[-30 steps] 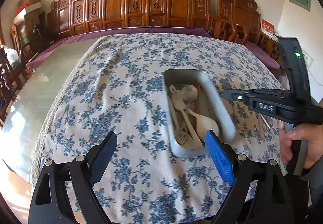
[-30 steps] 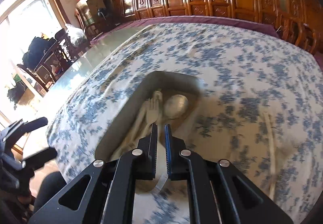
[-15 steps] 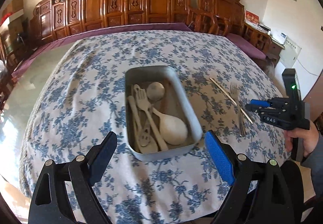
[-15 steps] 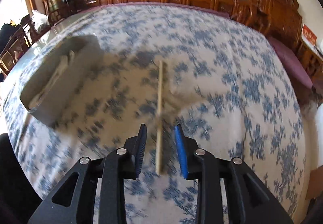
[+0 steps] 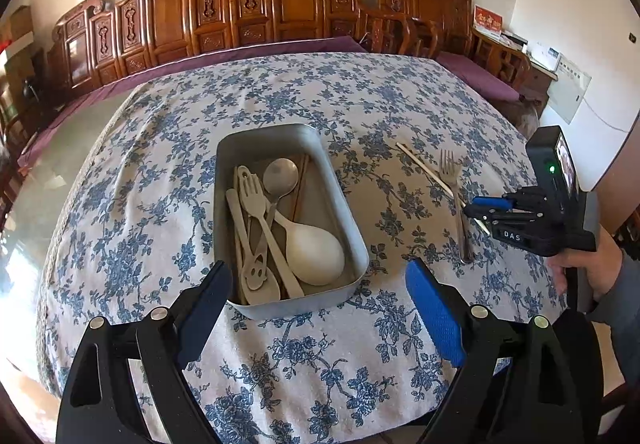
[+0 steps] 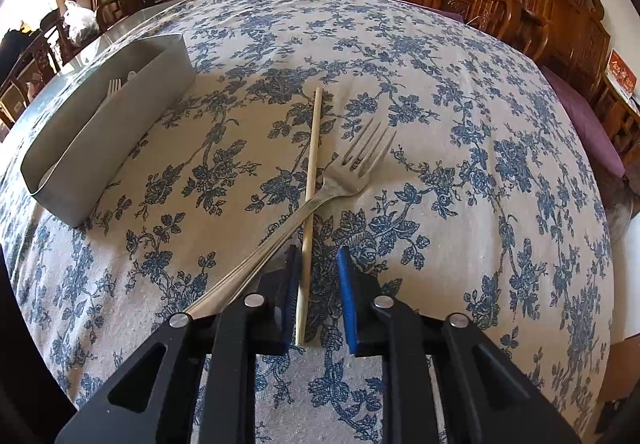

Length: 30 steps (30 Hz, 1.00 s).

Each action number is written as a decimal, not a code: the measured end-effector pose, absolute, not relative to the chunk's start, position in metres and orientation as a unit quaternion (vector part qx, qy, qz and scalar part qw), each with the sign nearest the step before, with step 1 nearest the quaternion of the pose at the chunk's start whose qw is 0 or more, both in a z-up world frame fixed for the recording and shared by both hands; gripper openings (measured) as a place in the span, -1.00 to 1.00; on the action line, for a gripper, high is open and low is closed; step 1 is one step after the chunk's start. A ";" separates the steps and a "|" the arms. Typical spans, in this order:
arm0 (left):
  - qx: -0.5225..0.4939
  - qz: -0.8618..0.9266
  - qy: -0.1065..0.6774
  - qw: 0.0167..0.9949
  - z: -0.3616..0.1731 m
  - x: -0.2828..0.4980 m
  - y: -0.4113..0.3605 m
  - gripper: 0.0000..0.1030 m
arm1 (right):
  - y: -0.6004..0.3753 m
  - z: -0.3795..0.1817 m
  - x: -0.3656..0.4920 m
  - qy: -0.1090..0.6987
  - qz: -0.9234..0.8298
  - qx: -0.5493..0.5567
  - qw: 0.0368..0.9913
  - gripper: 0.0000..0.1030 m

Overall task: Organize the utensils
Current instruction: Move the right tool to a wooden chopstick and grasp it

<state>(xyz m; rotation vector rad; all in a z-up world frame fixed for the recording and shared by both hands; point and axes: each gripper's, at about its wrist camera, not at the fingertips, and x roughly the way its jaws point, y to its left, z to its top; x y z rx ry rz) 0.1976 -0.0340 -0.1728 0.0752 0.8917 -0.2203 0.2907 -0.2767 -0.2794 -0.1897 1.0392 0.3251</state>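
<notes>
Straddling chopstick now, right tool

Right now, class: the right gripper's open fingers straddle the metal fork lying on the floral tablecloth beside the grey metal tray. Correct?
Not quite. The right gripper straddles the pale wooden chopstick, not the silver metal fork, which crosses it. The right wrist view shows this; the grey metal tray and blue floral tablecloth are as stated.

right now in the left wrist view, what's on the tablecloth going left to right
metal tray holding utensils → wooden chopstick → metal fork → right gripper, its open jaws around the chopstick's near end
</notes>
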 end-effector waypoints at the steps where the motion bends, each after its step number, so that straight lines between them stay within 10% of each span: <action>1: 0.036 -0.107 0.432 0.895 -0.174 0.199 -0.035 0.65 | -0.278 -0.279 0.290 0.495 0.155 -0.089 0.850 -0.60; 24: 0.082 -0.186 0.462 0.863 -0.211 0.253 -0.161 0.64 | -0.358 -0.276 0.239 0.509 0.175 -0.074 0.840 -0.88; 30: 0.120 -0.206 0.484 0.842 -0.245 0.279 -0.198 0.24 | -0.364 -0.275 0.250 0.487 0.194 -0.050 0.850 -0.89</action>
